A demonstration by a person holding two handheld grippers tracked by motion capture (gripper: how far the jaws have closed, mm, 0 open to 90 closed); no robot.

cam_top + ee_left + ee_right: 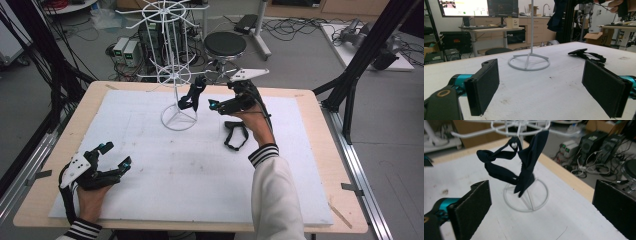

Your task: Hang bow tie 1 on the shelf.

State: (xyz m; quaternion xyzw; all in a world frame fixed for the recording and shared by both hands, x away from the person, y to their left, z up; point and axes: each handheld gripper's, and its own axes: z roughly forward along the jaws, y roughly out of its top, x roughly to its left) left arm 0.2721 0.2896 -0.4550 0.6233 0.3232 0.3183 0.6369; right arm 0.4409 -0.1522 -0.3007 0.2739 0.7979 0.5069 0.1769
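Black strap lies on the foam just below the spread, empty right gripper, long axis pointing toward the person; left gripper, also spread, sits well apart.

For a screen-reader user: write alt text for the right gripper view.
A dark strap hangs from a hook of a white wire rack above a white board. The right gripper faces it, its black fingers open and empty.

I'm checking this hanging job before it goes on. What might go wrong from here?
The dark strap hangs from one thin arm of the white rack, draped loosely, so a nudge might slip it off. The right gripper, open, sits close to it and could catch the fabric. The rack's ring base looks light and might tip. A second strap lies on the board.
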